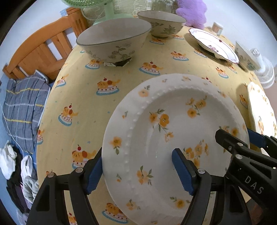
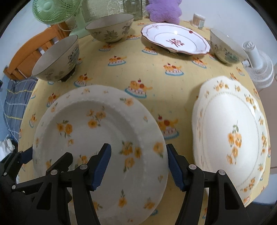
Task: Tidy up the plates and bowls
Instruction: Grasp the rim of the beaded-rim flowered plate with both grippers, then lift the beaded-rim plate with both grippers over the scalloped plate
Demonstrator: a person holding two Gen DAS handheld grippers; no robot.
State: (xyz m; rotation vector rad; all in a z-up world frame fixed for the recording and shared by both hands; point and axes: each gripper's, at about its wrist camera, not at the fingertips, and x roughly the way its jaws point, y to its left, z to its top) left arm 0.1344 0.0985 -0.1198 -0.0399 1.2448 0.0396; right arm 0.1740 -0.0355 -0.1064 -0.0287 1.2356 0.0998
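A white plate with orange flowers (image 1: 164, 131) (image 2: 97, 138) lies on the yellow tablecloth, near the front edge. My left gripper (image 1: 138, 171) is open and straddles the plate's left rim. My right gripper (image 2: 138, 166) is open and straddles its right rim; it also shows in the left wrist view (image 1: 242, 143). A cream scalloped plate with orange flowers (image 2: 230, 131) lies to the right. A white plate with a red motif (image 2: 174, 39) sits at the back. Three grey floral bowls stand at the left (image 2: 57, 58), back (image 2: 110, 27) and right (image 2: 225, 46).
A green fan (image 2: 55, 12) and a purple plush (image 2: 164, 10) stand at the table's back. A white fan (image 2: 259, 67) is at the right edge. A wooden chair (image 1: 45, 48) and a striped cloth (image 1: 24, 107) are left of the table.
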